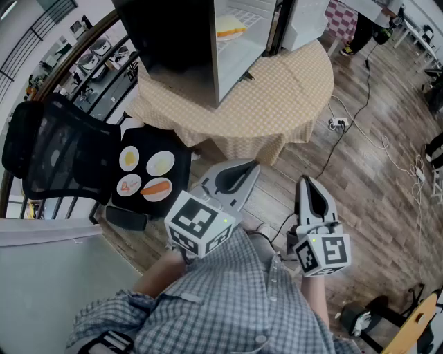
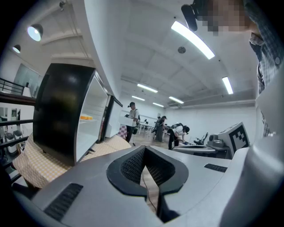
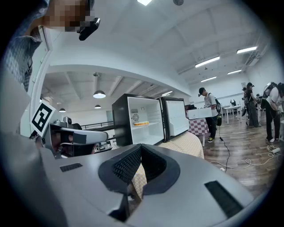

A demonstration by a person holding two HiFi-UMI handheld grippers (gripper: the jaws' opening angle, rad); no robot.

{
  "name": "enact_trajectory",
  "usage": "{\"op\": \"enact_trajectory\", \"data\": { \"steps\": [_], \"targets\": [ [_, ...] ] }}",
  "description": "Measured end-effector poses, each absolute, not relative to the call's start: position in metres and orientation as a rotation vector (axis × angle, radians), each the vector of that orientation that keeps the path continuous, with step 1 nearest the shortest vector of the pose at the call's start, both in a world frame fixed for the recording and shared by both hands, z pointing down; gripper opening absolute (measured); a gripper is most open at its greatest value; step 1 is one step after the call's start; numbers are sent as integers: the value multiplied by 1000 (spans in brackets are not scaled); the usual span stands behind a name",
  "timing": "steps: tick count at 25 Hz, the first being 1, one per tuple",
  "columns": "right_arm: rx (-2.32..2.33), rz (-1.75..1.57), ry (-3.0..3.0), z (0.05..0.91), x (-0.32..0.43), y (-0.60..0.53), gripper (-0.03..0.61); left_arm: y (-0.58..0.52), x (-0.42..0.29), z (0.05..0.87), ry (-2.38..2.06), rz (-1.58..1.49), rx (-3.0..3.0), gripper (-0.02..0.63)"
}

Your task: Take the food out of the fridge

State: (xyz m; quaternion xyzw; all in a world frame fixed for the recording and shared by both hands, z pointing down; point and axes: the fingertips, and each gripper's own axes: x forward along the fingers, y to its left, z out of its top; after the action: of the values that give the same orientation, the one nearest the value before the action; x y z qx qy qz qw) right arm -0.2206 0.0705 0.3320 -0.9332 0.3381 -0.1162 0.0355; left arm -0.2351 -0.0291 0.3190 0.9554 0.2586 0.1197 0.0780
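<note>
Left gripper: lower centre of the head view, pointing up the frame towards the table. Jaws closed tip to tip, nothing between them; its own view shows the black ribbed pads meeting at the point.

Right gripper: just right of the left one, apart from it, also pointing up the frame. Jaws pressed together and empty, as its own view confirms.

Fridge: black cabinet with a white inside, top centre of the head view, standing on the table. Door swung open to the right.

Food: one yellow-orange item lying on a white shelf inside the fridge, well apart from both grippers. Its kind is too small to tell.

Table: round, covered by a tan checked cloth, in the upper middle of the frame.

Chair: black mesh back, left of the frame, beside the table.

Plates: four small round ones on the chair's black seat, each carrying yellow or orange pieces.

Floor: wood planks, right half of the frame, with a white power strip and trailing cable.

Shirt: checked, worn by the person, bottom centre.

People: several standing, right side of the right gripper view.
</note>
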Motion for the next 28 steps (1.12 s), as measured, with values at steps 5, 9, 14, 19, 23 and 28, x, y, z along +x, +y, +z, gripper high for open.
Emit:
{"op": "enact_trajectory", "data": {
  "steps": [5, 9, 14, 19, 23, 28],
  "targets": [
    [-2854, -342, 1092, 328, -213, 70, 11, -24, -226, 318, 741, 357, 2860, 3],
    [-2836, -359, 1129, 330, -206, 79, 11, -14, -219, 317, 712, 356, 2876, 3],
    [-2805, -356, 1159, 330, -192, 96, 11, 0, -209, 316, 658, 349, 2876, 3],
    [-2790, -362, 1167, 330, -174, 121, 11, 19, -197, 310, 613, 330, 2898, 3],
    [-2781, -365, 1184, 332, -161, 140, 11, 29, -192, 311, 551, 347, 2922, 3],
    [-2764, -363, 1196, 334, -149, 161, 11, 40, -185, 312, 481, 350, 2932, 3]
  ]
}}
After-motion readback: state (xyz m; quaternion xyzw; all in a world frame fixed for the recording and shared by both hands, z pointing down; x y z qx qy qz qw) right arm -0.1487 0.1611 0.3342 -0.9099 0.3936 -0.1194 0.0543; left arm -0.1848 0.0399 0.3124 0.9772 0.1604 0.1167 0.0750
